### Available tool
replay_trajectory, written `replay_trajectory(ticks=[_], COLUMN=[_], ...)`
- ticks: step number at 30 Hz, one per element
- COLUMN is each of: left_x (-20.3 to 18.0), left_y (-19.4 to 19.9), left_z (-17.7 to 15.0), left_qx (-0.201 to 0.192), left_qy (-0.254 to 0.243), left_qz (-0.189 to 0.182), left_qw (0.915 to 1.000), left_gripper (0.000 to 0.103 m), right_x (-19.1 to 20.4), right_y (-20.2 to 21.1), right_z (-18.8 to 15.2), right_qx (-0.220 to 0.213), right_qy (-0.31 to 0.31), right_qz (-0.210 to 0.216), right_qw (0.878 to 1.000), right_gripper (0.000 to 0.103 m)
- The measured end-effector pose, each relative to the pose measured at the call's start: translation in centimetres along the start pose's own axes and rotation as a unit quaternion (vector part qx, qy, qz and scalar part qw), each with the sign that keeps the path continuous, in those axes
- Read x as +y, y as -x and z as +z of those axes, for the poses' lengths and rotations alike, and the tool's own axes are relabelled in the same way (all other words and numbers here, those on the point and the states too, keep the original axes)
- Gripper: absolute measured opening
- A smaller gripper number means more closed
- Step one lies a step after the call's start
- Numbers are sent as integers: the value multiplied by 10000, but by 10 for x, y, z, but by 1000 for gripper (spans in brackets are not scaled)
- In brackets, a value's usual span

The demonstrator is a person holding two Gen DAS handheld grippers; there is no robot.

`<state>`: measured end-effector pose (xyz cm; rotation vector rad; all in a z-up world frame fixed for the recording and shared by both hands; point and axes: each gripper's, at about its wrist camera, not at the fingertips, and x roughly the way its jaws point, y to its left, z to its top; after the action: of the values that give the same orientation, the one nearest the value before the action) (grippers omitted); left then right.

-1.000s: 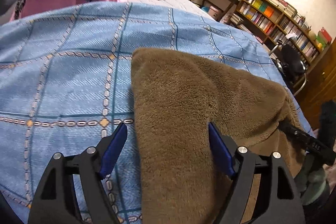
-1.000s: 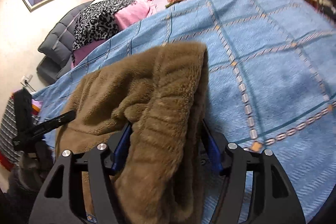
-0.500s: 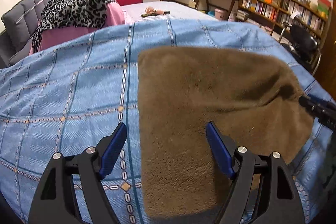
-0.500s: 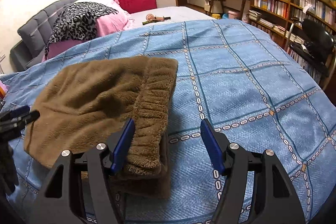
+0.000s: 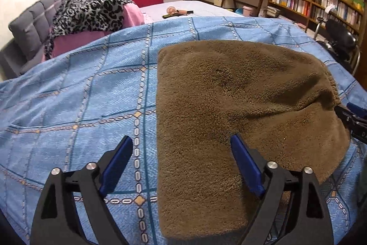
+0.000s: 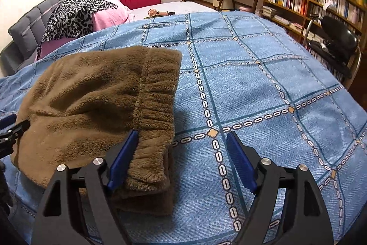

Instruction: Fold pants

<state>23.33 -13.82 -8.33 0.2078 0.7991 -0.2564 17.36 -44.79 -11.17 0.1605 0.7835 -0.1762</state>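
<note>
The brown fleece pants [image 5: 229, 107] lie folded into a thick rectangle on the blue patterned bedspread [image 5: 80, 88]. In the right wrist view the pants [image 6: 96, 105] show their gathered elastic waistband [image 6: 156, 93] on the right side. My left gripper [image 5: 181, 164] is open and empty, hovering over the near left edge of the pants. My right gripper [image 6: 182, 162] is open and empty, its left finger over the waistband corner, its right finger over bare bedspread [image 6: 263, 88]. Each gripper's tip shows at the edge of the other's view.
A leopard-print cloth on pink bedding [image 5: 91, 10] lies at the back left by a grey headboard. A small fan [image 5: 176, 12] lies on the far bed. Bookshelves [image 5: 316, 1], a desk and a black chair [image 5: 339, 36] stand at the right.
Both grippers let go of the pants and pulled back and up. The pants, held up a second ago, now lie flat and folded on the bedspread.
</note>
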Motion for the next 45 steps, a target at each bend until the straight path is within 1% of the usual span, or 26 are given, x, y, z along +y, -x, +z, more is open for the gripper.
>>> replay_trajectory(ticks=[2,7,11,17,20,25,27,29,32,34,36,41,45], left_x=[-2,-6,-8,-13,-15,-19,-20,-21,-25,-27,-30,-34,-37], left_y=[6,20,32,53,62,74,78,84,94,99,105,118,127], left_z=[0,-4,-5,-8,-8,-10,-11,-12,-11,-11,-10,-10,-10], left_qx=[4,-29,-52,-150,-200,-269,-286,-317,-405,-410,-449,-517,-555], left_qy=[-17,-103,-102,-35,-17,0,16,40,49,47,49,113,109], left_qz=[28,102,100,42,54,101,102,78,97,126,140,96,132], left_qw=[10000,9999,9999,9999,9998,9996,9995,9995,9991,9991,9989,9986,9983], left_gripper=[87,89,90,90,91,91,91,91,91,94,97,98,98], right_x=[-1,-4,4,15,21,33,38,41,47,50,53,58,62], right_y=[2,16,37,65,79,100,106,114,126,133,140,152,161], right_z=[1,1,-5,-15,-19,-23,-23,-23,-23,-23,-23,-24,-25], right_qx=[27,102,-40,-191,-277,-425,-483,-565,-685,-761,-826,-921,-993], right_qy=[-72,-398,-362,-366,-377,-313,-272,-240,-164,-127,-89,-32,41], right_qz=[20,241,278,444,549,684,701,743,745,759,764,779,701], right_qw=[10000,9989,9990,9982,9974,9963,9960,9953,9947,9941,9936,9927,9926], right_gripper=[79,81,81,82,86,86,88,93,96,98,99,100,100])
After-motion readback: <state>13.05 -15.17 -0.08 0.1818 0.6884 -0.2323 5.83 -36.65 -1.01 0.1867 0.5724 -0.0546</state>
